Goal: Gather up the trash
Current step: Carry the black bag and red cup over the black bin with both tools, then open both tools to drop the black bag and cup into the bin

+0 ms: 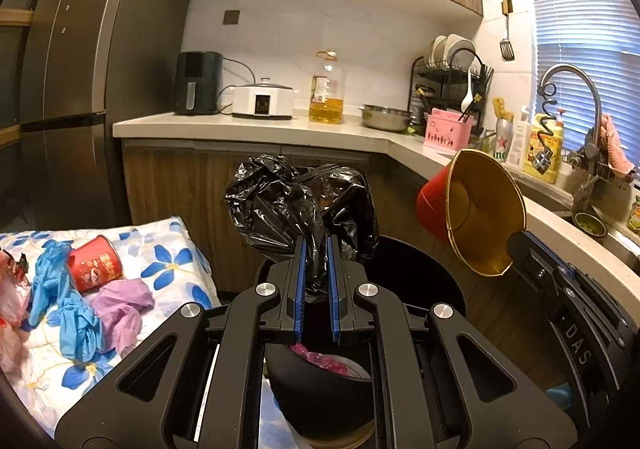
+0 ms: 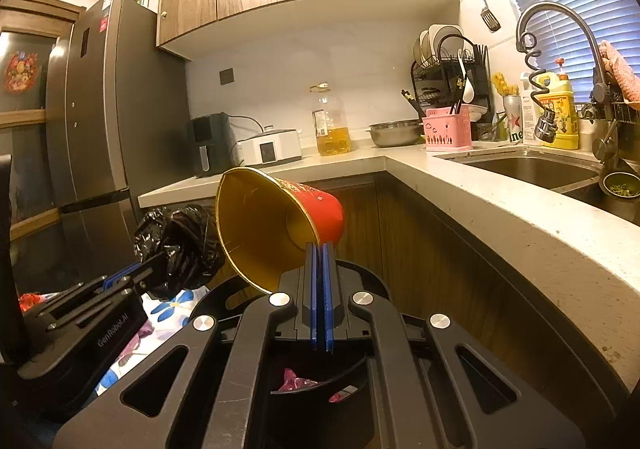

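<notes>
My left gripper (image 1: 316, 245) is shut on a crumpled black trash bag (image 1: 292, 205), held up above the black bin (image 1: 424, 281). My right gripper (image 2: 320, 249) is shut on the rim of a red paper cup with a gold inside (image 2: 276, 225), tilted on its side over the bin (image 2: 320, 405). The cup also shows in the left wrist view (image 1: 472, 213). Pink trash (image 2: 296, 385) lies inside the bin. On the floral cloth (image 1: 168, 249) lie another red cup (image 1: 94, 263), blue gloves (image 1: 68, 305) and a purple wad (image 1: 120, 305).
A fridge (image 1: 80, 89) stands at the left. The counter (image 1: 248, 127) holds an air fryer (image 1: 198, 83), a cooker (image 1: 264, 101), an oil bottle (image 1: 327, 89), a steel bowl (image 1: 386, 117) and a dish rack (image 1: 448, 81). The sink (image 2: 532, 169) and tap (image 2: 560, 33) are at the right.
</notes>
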Demonstrator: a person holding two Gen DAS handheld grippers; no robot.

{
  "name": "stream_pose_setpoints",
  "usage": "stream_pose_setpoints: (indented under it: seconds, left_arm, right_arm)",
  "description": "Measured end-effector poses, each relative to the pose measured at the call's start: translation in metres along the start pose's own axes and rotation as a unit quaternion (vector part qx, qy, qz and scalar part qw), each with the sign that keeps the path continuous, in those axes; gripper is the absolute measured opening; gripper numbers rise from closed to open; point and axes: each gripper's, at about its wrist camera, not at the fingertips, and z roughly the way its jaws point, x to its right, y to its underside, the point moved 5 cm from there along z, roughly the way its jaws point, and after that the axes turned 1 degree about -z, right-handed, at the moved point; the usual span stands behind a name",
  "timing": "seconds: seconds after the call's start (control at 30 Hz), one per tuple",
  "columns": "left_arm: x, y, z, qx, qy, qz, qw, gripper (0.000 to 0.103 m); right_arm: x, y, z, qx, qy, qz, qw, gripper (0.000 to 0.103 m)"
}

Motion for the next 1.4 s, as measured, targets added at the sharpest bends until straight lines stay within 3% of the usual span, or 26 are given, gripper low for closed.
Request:
stream_pose_setpoints:
  seconds: [0.4,0.47,0.5,0.6,0.63,0.73,0.77,0.97,1.4]
  left_arm:
    - [-0.001,0.005,0.018,-0.018,0.020,-0.010,0.9996,0.010]
    - [0.000,0.007,0.020,-0.021,0.024,-0.007,0.9995,0.013]
    - [0.001,0.008,0.022,-0.024,0.025,-0.006,0.9994,0.021]
    - [-0.002,0.016,0.025,-0.039,0.034,-0.010,0.9986,0.059]
    - [-0.004,0.017,0.024,-0.038,0.035,-0.012,0.9986,0.062]
    - [-0.013,0.021,0.021,-0.038,0.023,-0.020,0.9988,0.071]
    - [-0.017,0.022,0.019,-0.038,0.021,-0.027,0.9987,0.072]
    - [-0.040,0.025,-0.005,-0.031,-0.016,-0.050,0.9981,0.082]
    - [-0.080,0.028,-0.078,0.014,-0.095,-0.071,0.9929,0.097]
  right_arm:
    - [0.001,0.003,0.014,-0.010,-0.010,0.005,1.000,0.004]
    - [0.001,0.005,0.017,-0.013,-0.008,0.003,1.000,0.004]
    - [0.001,0.006,0.019,-0.018,-0.009,0.003,1.000,0.004]
    - [0.004,0.008,0.017,-0.022,-0.005,0.009,1.000,0.019]
    - [0.007,0.007,0.015,-0.019,-0.002,0.013,1.000,0.029]
    - [0.010,0.006,0.006,-0.013,0.001,0.017,1.000,0.040]
    - [0.010,0.005,0.004,-0.012,0.003,0.016,1.000,0.049]
    - [0.004,0.007,-0.013,-0.008,0.000,0.011,1.000,0.075]
    - [-0.018,0.011,-0.044,-0.007,-0.026,0.011,1.000,0.086]
